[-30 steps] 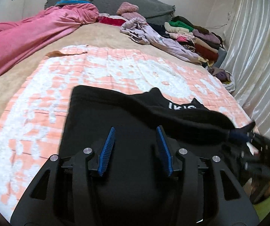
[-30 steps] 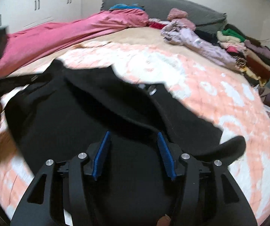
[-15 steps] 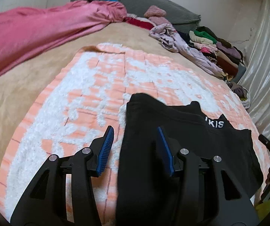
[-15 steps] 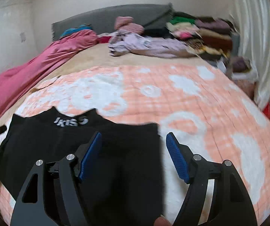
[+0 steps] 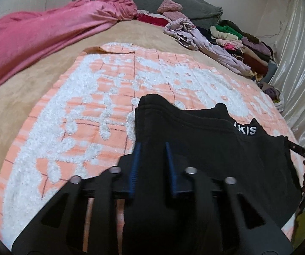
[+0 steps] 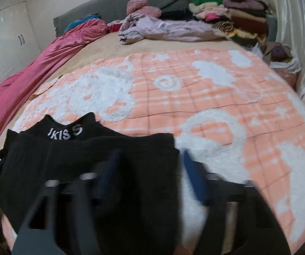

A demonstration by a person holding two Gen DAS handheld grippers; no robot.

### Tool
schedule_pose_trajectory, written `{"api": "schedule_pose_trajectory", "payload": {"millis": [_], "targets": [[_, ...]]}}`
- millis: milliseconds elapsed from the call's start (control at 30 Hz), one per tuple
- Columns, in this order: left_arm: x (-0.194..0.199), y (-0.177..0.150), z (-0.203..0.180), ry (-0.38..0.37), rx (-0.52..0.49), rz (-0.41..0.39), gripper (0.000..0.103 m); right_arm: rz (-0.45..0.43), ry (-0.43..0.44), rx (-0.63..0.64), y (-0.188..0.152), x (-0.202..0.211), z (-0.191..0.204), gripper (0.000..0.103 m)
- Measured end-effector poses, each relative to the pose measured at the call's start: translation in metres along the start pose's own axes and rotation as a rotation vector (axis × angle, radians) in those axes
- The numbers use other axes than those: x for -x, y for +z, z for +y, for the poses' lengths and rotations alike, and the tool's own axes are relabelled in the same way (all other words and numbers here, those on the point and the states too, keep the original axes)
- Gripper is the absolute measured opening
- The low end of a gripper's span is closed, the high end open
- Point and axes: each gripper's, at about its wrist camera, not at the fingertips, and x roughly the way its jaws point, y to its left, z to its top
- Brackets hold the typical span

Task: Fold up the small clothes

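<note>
I see the orange-white blanket [image 6: 205,106] (curtain [image 5: 301,63] beside it) under a black garment [image 5: 205,148] lettered "IKIS", left gripper [image 5: 151,146] narrowly parted, right gripper [image 6: 150,157] wide, both holding nothing.

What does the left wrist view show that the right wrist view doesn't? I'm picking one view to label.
Only the left wrist view shows the left gripper, narrowly open over the black garment's left edge.

Only the right wrist view shows the white wardrobe doors and the right gripper, wide open astride the garment's right edge, blurred.

Both show the black garment with white lettering lying on the orange-and-white blanket, the pink bedding, the lilac garment, and the stack of folded clothes by the curtain.
</note>
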Motion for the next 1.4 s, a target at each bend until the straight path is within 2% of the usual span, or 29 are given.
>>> {"api": "schedule_pose_trajectory", "payload": {"millis": [67, 167, 333, 467, 533, 633, 700, 1000, 1133, 1267, 1300, 1333, 1400], "targets": [[0.004, 0.000, -0.002, -0.001, -0.013, -0.020, 0.004, 0.007, -0.007, 0.011, -0.001, -0.004, 0.001, 0.012], [0.015, 0.004, -0.004, -0.012, -0.018, -0.064, 0.003, -0.041, -0.005, -0.014, -0.003, 0.005, -0.004, 0.010], [0.043, 0.011, -0.018, -0.043, -0.060, -0.184, 0.003, -0.129, 0.006, -0.021, 0.000, 0.028, -0.014, 0.009], [0.041, 0.018, -0.024, -0.029, -0.099, -0.228, 0.003, -0.157, -0.010, -0.047, 0.004, 0.032, -0.022, 0.009], [0.032, 0.019, -0.026, -0.007, -0.117, -0.212, 0.003, -0.156, -0.022, -0.047, 0.004, 0.027, -0.024, 0.009], [0.002, 0.016, -0.017, 0.062, -0.094, -0.104, 0.003, -0.125, -0.057, -0.016, 0.001, 0.014, -0.021, 0.009], [-0.013, 0.011, -0.007, 0.063, -0.055, -0.044, 0.003, -0.107, -0.079, 0.006, -0.002, 0.006, -0.019, 0.009], [-0.015, 0.006, -0.008, 0.076, -0.060, -0.029, 0.005, -0.062, -0.143, 0.039, -0.009, -0.011, -0.016, 0.010], [-0.011, 0.005, -0.006, 0.071, -0.045, -0.027, 0.006, -0.061, -0.144, 0.042, -0.009, -0.008, -0.015, 0.016], [-0.006, 0.005, -0.008, 0.067, -0.047, -0.026, 0.012, -0.083, -0.138, 0.014, -0.010, 0.004, -0.015, 0.032], [-0.005, 0.006, -0.008, 0.067, -0.047, -0.026, 0.017, -0.088, -0.131, 0.007, -0.009, 0.007, -0.015, 0.035], [-0.004, 0.005, -0.008, 0.068, -0.046, -0.022, 0.021, -0.090, -0.119, -0.001, -0.010, 0.011, -0.014, 0.043], [-0.002, 0.005, -0.008, 0.070, -0.042, -0.016, 0.021, -0.089, -0.101, 0.004, -0.013, 0.015, -0.010, 0.046]]}}
